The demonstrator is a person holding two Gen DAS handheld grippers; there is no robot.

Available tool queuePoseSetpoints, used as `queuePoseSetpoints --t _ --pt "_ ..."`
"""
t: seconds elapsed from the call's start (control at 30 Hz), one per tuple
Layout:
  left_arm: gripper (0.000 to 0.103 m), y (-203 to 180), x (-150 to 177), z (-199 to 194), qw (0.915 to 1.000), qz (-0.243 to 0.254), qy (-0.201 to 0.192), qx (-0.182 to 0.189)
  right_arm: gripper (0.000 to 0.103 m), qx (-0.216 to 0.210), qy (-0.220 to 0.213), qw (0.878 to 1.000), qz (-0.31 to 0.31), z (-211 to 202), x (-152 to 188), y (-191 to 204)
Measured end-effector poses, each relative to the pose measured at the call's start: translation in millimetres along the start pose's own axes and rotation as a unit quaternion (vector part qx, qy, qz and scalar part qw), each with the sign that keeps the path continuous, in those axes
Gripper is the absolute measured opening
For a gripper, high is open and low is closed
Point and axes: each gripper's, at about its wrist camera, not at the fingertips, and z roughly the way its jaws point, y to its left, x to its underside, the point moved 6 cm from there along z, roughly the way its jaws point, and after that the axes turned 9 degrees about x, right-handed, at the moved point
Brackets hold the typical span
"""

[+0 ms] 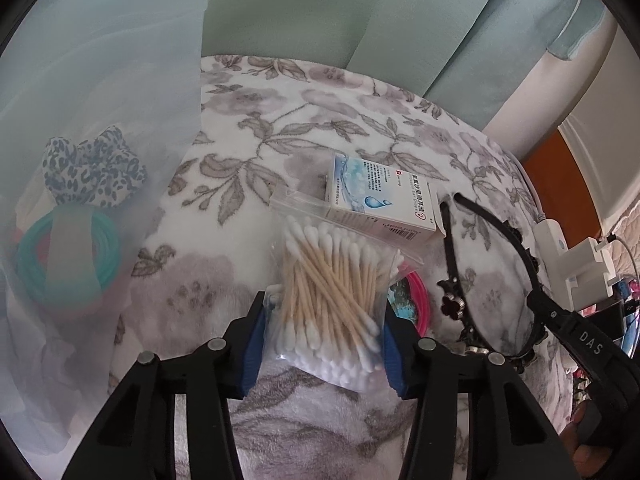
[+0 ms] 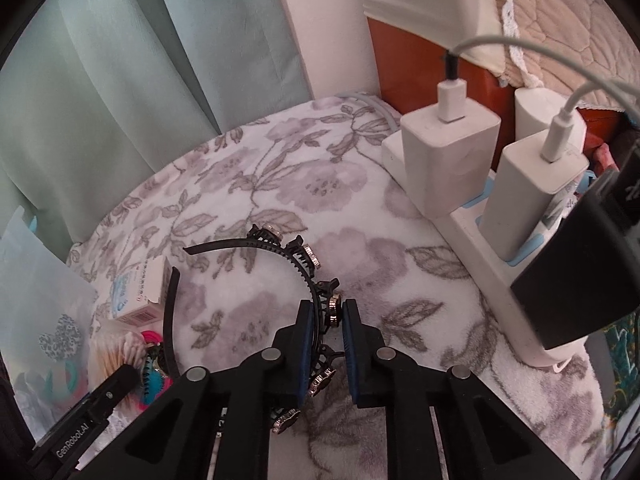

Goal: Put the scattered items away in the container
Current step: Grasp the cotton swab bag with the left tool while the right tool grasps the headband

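Observation:
My left gripper (image 1: 324, 340) is shut on a clear bag of cotton swabs (image 1: 332, 280), its blue pads pressing both sides just above the floral cloth (image 1: 304, 120). A white and blue medicine box (image 1: 380, 200) lies on the bag's far end. A pink item (image 1: 420, 300) peeks out from under the bag. My right gripper (image 2: 326, 320) is shut on a black headband (image 2: 280, 246) with flower ornaments, at the middle of its arc. The translucent container (image 1: 168, 80) stands on the left and holds a leopard-print scrunchie (image 1: 92, 168) and teal hair ties (image 1: 68, 260).
A white power strip (image 2: 480, 248) with chargers (image 2: 444, 160) and cables runs along the right side, close to my right gripper. Green curtains (image 1: 320, 12) hang behind the cloth-covered surface. Bare cloth lies beyond the headband.

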Motion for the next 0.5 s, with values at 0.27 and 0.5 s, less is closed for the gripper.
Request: queuePoseSetpoints --t 0.27,0.5 --pt "0.051 -8 -3 -16 0.9999 0.002 -0.01 0.011 0.016 -0.008 -0.025 1.0 0.007 -27 -12 -1" --pt "0.051 -20 -10 -45 0.999 0.011 -0.035 0.026 0.016 -0.02 -0.049 0.999 0.008 -59 -19 3"
